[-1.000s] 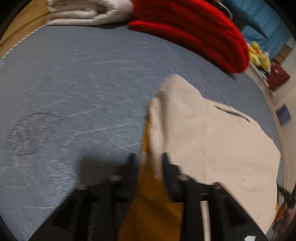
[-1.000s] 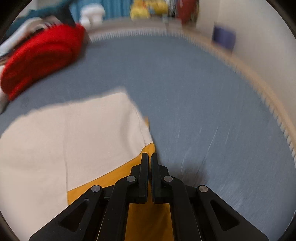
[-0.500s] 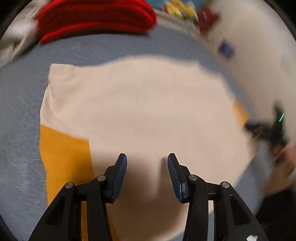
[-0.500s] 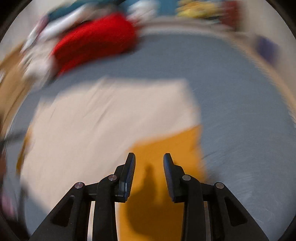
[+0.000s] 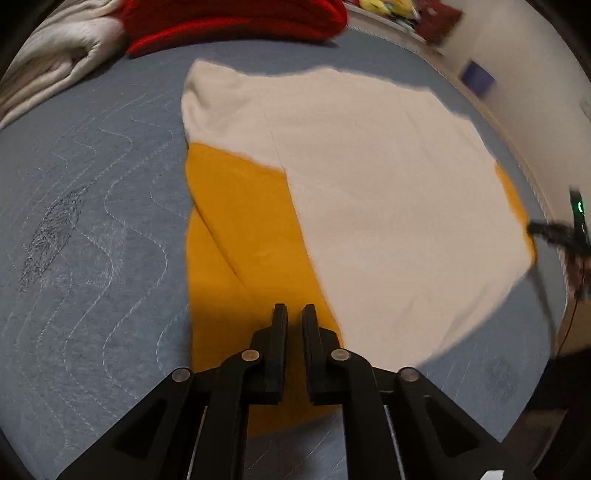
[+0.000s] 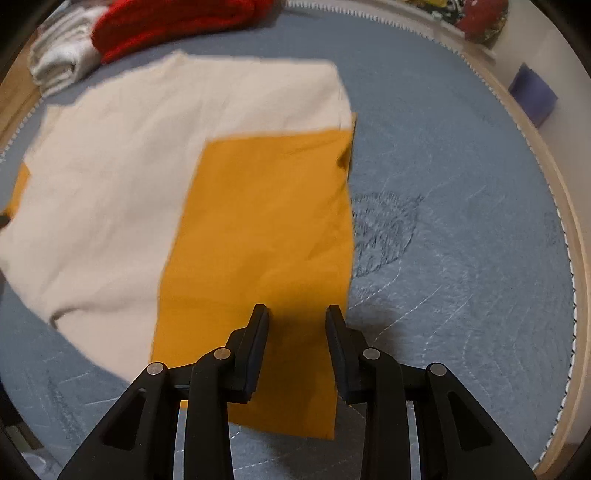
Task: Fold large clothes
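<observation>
A large cream and mustard-yellow garment point(image 5: 369, 192) lies flat on the grey-blue quilted mat point(image 5: 92, 221); it also shows in the right wrist view point(image 6: 110, 177). Its yellow sleeves are folded along the sides point(image 5: 243, 236) point(image 6: 266, 229). My left gripper point(image 5: 294, 314) hovers over the left yellow sleeve, jaws narrowed to a small gap with nothing between them. My right gripper point(image 6: 297, 314) hovers over the right yellow sleeve, jaws open and empty. The right gripper shows blurred at the edge of the left wrist view point(image 5: 561, 232).
A red knit pile point(image 5: 236, 18) and a folded white cloth point(image 5: 51, 59) lie at the mat's far edge; both show in the right wrist view point(image 6: 166, 26) point(image 6: 62, 62). A wooden rim point(image 6: 569, 221) and a wall bound the right side. A blue box point(image 6: 532, 96) sits there.
Both grippers let go of the garment and pulled back above it. The garment now lies spread flat. The left jaws have narrowed since half a second ago; the right jaws have opened wider.
</observation>
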### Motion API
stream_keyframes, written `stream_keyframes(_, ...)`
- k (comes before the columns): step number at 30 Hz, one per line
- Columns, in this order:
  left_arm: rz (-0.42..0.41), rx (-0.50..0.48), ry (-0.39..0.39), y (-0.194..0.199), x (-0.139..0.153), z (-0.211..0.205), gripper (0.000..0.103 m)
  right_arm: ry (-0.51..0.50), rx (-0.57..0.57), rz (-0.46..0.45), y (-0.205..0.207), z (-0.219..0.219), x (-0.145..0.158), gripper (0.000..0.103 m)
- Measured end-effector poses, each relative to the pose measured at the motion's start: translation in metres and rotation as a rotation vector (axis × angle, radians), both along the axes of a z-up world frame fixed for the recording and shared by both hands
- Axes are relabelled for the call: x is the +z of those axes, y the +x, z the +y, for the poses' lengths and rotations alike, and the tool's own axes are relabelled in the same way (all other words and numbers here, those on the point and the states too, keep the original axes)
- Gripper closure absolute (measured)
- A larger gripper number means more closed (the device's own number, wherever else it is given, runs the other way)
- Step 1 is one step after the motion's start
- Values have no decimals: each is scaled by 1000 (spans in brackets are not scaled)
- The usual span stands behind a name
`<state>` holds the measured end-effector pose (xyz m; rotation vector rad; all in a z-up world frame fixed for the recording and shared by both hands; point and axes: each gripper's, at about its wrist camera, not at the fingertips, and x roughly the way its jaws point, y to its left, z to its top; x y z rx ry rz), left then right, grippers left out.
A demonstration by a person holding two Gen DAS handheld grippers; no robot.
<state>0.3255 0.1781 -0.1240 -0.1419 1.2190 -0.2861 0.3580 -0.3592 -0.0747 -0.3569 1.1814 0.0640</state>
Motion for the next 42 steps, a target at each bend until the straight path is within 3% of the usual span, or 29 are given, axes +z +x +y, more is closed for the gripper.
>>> stream_keyframes(2, 81, 35, 67, -11, -24, 10, 93, -33, -10, 46, -5, -10, -11, 71)
stream_keyframes(4, 84, 69, 60, -15, -21, 16, 94, -93, -38, 111, -4, -20, -26, 71)
stream_keyframes(6, 27, 58, 91, -22, -1, 10, 95, -104, -44, 77, -8, -23, -18, 71)
stream_keyframes(8, -20, 29, 47, -24, 10, -1, 94, -70, -20, -2, -13, -20, -2, 71)
stream_keyframes(10, 85, 50, 107, -28, -16, -3, 93, -87, -19, -9, -20, -20, -5, 71)
stream_keyframes(11, 127, 64, 125, -33, -28, -3, 94, -150, -34, 39, -22, -24, -22, 71)
stream_keyframes(12, 98, 72, 136, -36, -23, -6, 94, -201, -47, 90, -25, -30, -36, 71)
stream_keyframes(14, 88, 97, 168, -35, -6, -14, 94, -209, -53, 67, -34, -27, -33, 71)
stream_keyframes(15, 46, 121, 147, -41, 11, -17, 94, -231, -64, 47, -34, -24, -21, 71)
stream_keyframes(17, -40, 175, 107, -34, 46, -23, 92, -229, -85, -91, -38, -16, 20, 71)
stream_keyframes(19, -107, 238, 84, -47, 75, -30, 87, -154, -110, -217, -50, -6, 71, 69)
stream_keyframes(22, -198, 309, 29, -73, 117, -41, 81, -87, -101, -331, -78, 11, 121, 64)
stream_keyframes(24, -237, 336, -1, -82, 129, -49, 79, -50, -87, -393, -105, 27, 145, 58)
stream_keyframes(27, -270, 381, -62, -127, 138, -77, 79, -20, -97, -474, -144, 56, 165, 55)
stream_keyframes(30, -284, 407, -51, -168, 125, -90, 79, 56, -105, -506, -177, 89, 167, 54)
stream_keyframes(33, -274, 434, -48, -191, 107, -100, 79, 67, -88, -498, -191, 113, 153, 54)
stream_keyframes(36, -266, 422, -23, -197, 97, -108, 80, 91, -72, -474, -190, 114, 130, 54)
stream_keyframes(42, -281, 386, 1, -202, 87, -124, 93, 119, -94, -457, -184, 111, 108, 54)
